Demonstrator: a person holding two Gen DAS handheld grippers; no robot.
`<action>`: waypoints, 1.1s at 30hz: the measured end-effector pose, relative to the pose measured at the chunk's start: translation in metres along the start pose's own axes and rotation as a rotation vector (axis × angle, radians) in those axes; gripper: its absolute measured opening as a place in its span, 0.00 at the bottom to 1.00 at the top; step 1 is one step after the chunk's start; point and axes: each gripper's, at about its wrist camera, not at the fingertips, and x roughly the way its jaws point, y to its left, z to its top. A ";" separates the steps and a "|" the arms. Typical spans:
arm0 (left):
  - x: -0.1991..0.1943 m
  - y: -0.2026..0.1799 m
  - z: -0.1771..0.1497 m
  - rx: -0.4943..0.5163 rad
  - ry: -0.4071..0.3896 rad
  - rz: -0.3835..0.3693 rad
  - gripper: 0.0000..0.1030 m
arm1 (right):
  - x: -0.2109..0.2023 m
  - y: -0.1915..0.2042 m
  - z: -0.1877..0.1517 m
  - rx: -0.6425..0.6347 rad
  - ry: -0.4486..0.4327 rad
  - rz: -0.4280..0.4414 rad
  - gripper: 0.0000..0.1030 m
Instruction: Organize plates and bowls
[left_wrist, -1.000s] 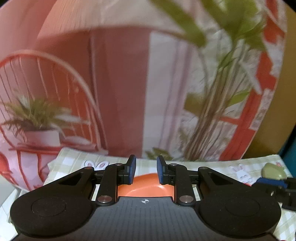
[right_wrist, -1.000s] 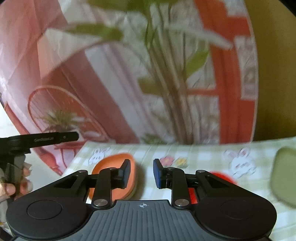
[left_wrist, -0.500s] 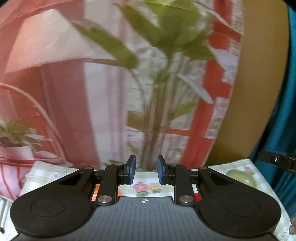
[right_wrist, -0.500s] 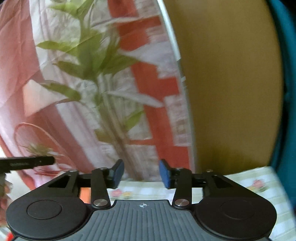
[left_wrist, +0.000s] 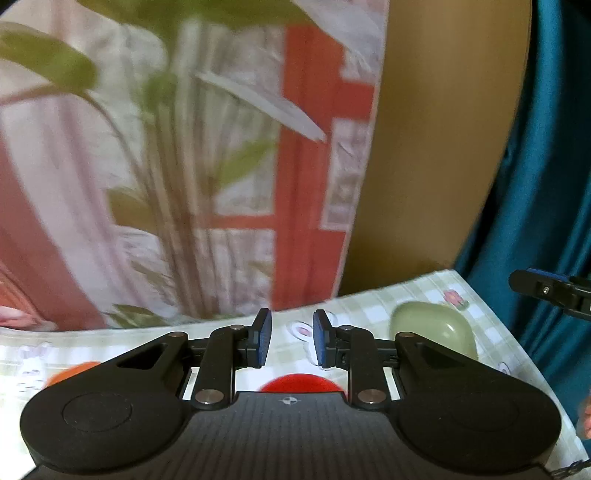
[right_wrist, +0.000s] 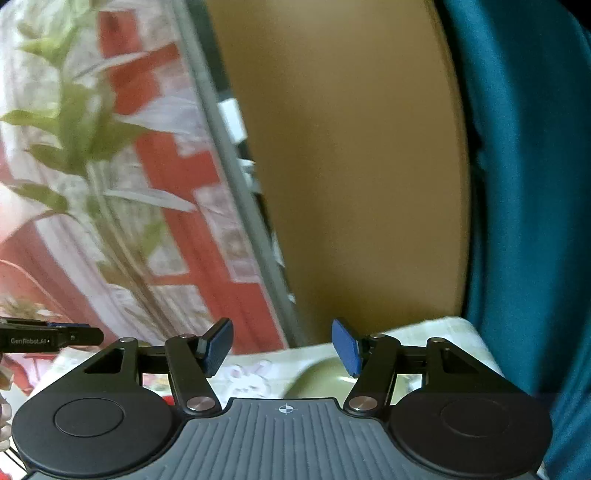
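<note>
A home dining corner: a table under a green-and-white checked tablecloth (left_wrist: 373, 314) printed with rabbits and flowers. Behind the tablecloth hangs a printed backdrop (left_wrist: 184, 166) of plants and red window frames; right of it stand a tan wall (right_wrist: 351, 184) and a teal curtain (right_wrist: 524, 184).

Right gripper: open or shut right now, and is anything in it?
Open and empty. The right gripper has just been opening; its blue pads stand wide apart with only tablecloth and the green dish beyond.
</note>
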 end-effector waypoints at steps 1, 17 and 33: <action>0.008 -0.005 0.000 0.010 0.012 -0.009 0.25 | 0.001 -0.006 -0.003 0.010 0.003 -0.012 0.54; 0.120 -0.068 -0.022 0.077 0.160 -0.142 0.25 | 0.054 -0.063 -0.072 0.130 0.137 -0.131 0.39; 0.190 -0.099 -0.049 0.106 0.288 -0.168 0.25 | 0.076 -0.075 -0.096 0.170 0.194 -0.175 0.24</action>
